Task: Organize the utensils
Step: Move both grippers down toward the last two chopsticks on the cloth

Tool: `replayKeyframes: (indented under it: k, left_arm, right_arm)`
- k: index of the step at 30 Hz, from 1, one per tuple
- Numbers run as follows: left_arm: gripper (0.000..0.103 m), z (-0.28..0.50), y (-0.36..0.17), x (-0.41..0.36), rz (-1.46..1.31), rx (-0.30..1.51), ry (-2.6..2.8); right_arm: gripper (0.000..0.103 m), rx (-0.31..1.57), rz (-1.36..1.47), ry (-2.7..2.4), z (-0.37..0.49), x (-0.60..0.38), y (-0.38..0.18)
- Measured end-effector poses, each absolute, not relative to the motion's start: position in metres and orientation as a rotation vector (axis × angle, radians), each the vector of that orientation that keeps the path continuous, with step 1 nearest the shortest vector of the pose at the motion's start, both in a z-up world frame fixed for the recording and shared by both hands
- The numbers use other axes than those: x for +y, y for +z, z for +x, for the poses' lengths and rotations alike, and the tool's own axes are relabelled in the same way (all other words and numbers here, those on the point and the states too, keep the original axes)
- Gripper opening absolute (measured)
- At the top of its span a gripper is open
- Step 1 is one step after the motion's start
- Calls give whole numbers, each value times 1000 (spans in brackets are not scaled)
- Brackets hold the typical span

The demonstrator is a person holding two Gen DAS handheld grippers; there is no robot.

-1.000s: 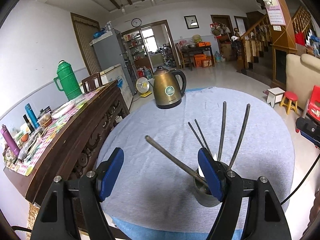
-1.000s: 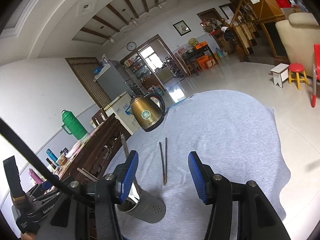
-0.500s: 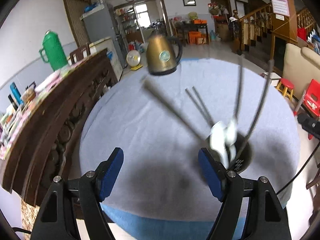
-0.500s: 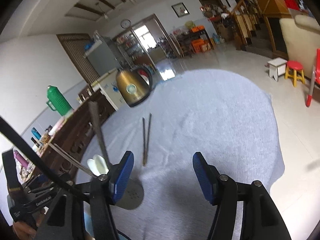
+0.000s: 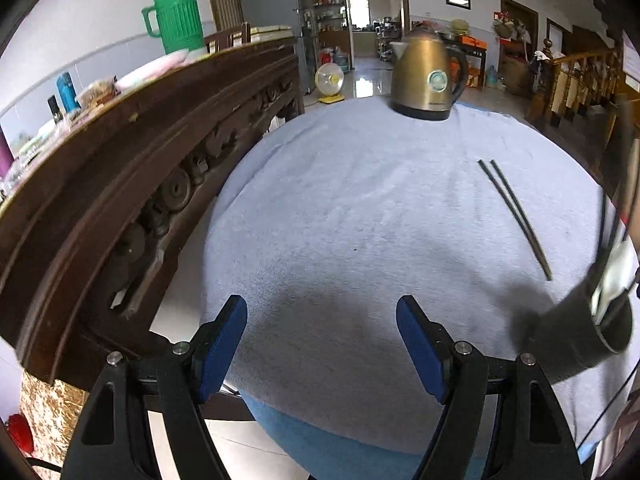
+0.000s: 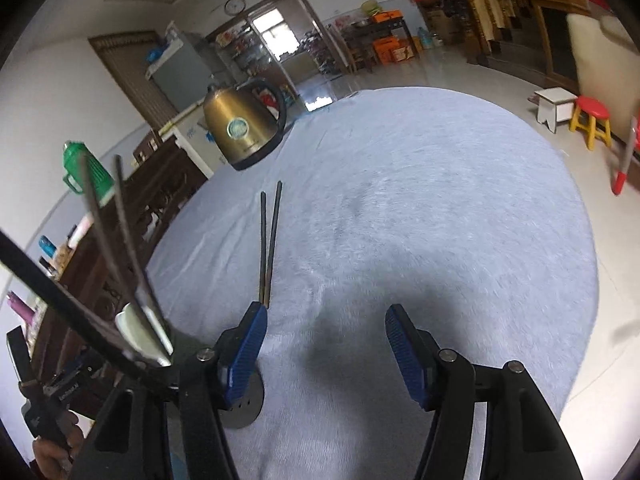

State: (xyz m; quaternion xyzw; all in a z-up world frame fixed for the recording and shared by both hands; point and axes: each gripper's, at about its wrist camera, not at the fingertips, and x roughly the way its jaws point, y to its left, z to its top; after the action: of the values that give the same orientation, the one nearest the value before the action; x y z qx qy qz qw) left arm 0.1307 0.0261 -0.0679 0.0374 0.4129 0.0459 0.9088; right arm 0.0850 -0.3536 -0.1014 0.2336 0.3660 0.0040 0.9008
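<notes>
A pair of dark chopsticks [image 5: 516, 216] lies on the grey cloth, also in the right wrist view [image 6: 267, 248], just ahead of my right gripper's left finger. A dark metal utensil holder [image 5: 588, 336] with a white spoon and several sticks in it stands at the right edge; in the right wrist view it [image 6: 240, 400] is partly hidden behind the left finger. My left gripper [image 5: 322, 344] is open and empty above the cloth, left of the holder. My right gripper [image 6: 324, 354] is open and empty.
A brass kettle [image 5: 428, 72] stands at the far side of the cloth-covered table [image 5: 340, 200]. A carved wooden sideboard [image 5: 120, 152] with a green thermos [image 5: 174, 14] runs along the left. Stools [image 6: 592, 118] stand on the floor at right.
My left gripper has swung left and down, so the holder went from between its fingers to the right edge. My right gripper has tilted down and closed in on the chopsticks.
</notes>
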Motion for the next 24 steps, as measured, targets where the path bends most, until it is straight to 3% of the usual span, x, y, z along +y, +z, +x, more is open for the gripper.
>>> replayKeyframes:
  k: [16,24]
  left_arm:
    - [78,213,-91,41,72,895,83]
    - [78,254,-86,27,111,881,53]
  right_arm:
    - [63,891,377,157,269,-341,-111]
    - [37,989,304,221,362,-306,-123]
